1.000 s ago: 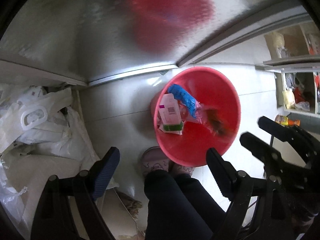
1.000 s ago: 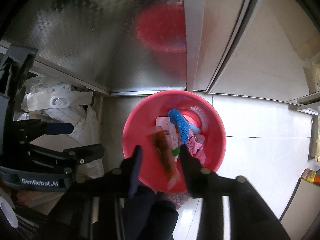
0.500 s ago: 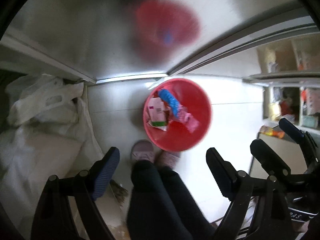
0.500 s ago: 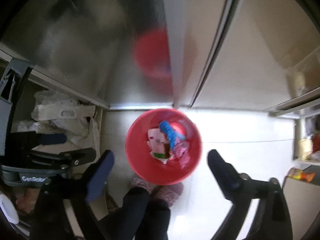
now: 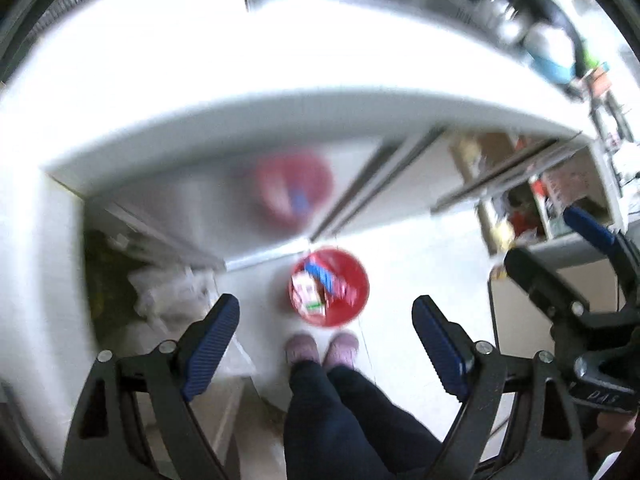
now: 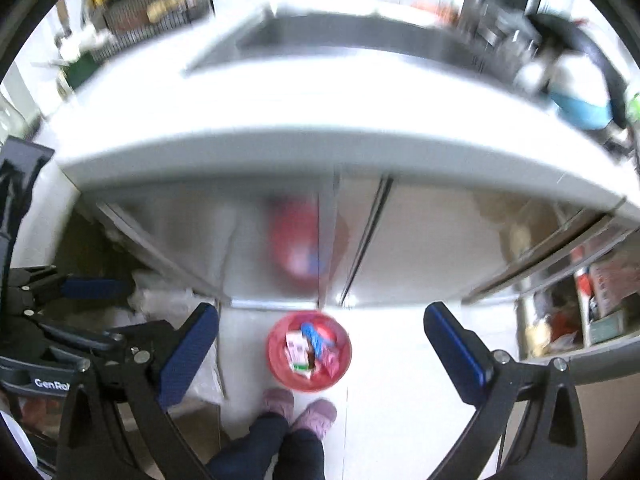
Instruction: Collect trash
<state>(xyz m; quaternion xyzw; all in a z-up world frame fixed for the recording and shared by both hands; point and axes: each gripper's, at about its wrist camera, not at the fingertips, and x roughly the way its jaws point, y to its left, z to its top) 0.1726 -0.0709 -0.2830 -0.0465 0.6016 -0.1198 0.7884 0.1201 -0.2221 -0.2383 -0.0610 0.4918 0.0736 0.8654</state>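
A red basin (image 5: 352, 280) (image 6: 280, 368) stands on the white tiled floor in front of a steel cabinet. It holds trash: a white carton (image 5: 306, 294) (image 6: 298, 350), a blue wrapper (image 5: 320, 274) (image 6: 314, 338) and a pink wrapper (image 6: 330, 358). My left gripper (image 5: 326, 340) is open and empty, high above the basin. My right gripper (image 6: 322, 352) is also open and empty, high above the basin. The right gripper also shows at the right of the left wrist view (image 5: 568, 264), and the left gripper shows at the left of the right wrist view (image 6: 104, 312).
A white countertop (image 6: 320, 128) with a sink (image 6: 352, 40) juts out above the steel cabinet doors (image 6: 280, 240). White plastic bags (image 5: 168, 292) lie on the floor at the left. Open shelves (image 6: 580, 300) with goods stand at the right. The person's slippered feet (image 6: 298, 408) stand just before the basin.
Both grippers have risen far above the basin, so the countertop and sink now show. The right gripper opened and its brown wrapper dropped into the basin.
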